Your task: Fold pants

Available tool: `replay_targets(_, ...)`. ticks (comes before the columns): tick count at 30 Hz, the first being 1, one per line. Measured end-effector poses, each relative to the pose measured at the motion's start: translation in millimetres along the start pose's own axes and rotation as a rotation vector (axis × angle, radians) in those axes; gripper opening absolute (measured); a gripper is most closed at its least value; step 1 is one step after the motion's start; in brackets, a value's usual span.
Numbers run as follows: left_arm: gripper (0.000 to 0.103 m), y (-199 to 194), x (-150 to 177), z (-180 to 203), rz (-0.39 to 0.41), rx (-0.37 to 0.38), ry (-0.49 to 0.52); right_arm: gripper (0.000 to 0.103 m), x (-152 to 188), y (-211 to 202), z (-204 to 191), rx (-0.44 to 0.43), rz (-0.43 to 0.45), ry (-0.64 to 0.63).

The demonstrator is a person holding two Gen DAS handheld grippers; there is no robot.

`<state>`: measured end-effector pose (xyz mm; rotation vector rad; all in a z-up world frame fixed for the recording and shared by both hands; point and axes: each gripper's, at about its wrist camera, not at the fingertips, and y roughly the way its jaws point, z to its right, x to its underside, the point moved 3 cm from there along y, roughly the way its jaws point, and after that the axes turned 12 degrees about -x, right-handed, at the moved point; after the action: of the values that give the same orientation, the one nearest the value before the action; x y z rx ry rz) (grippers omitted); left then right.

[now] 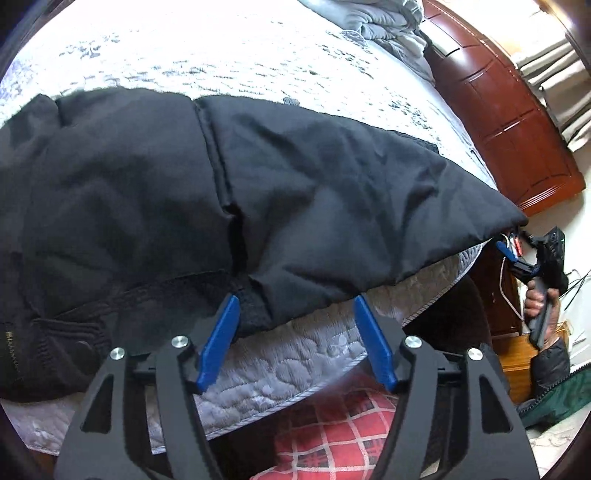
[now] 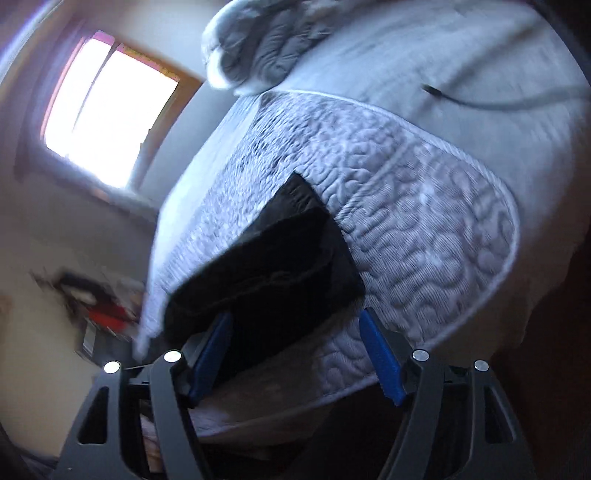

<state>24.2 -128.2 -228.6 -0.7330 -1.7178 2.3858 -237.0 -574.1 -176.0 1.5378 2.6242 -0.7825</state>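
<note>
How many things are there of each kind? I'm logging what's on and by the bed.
Black pants: 1
Grey blanket: 1
Bed: 1
Claws, left claw and right claw: 2
Total: 5

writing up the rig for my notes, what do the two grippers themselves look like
The left gripper and right gripper look alike: two flat blue fingers on black triangular cut-out arms with silver round bolts. The right one's blue pads have ribbed edges. In the left view, the right unit has a black body, a grey handle and a thin white cable.
</note>
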Motion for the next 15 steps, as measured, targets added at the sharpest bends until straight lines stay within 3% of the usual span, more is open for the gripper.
replay_targets(4,0.07,-13,0,2,0.023,-0.003,-0.014,0.078,-13,-7,-14,-0.142,0.006,0.079)
replay_targets(6,0.076,-20,2,-1,0.04,-0.012,-0.023,0.082,-16,2,-17,-0.162,-0.033,0.119)
replay_targets(8,0.079,-26,3,-6,0.055,-0.028,-0.036,0.082,-18,16,-16,-0.106,-0.079,0.127)
replay_targets(11,0.086,-34,8,-21,0.068,-0.062,-0.089,0.082,-22,35,-2,0.047,-0.112,0.126)
replay_targets(15,0.088,-47,12,-51,0.095,-0.102,-0.191,0.082,-26,56,14,0.153,-0.155,0.095)
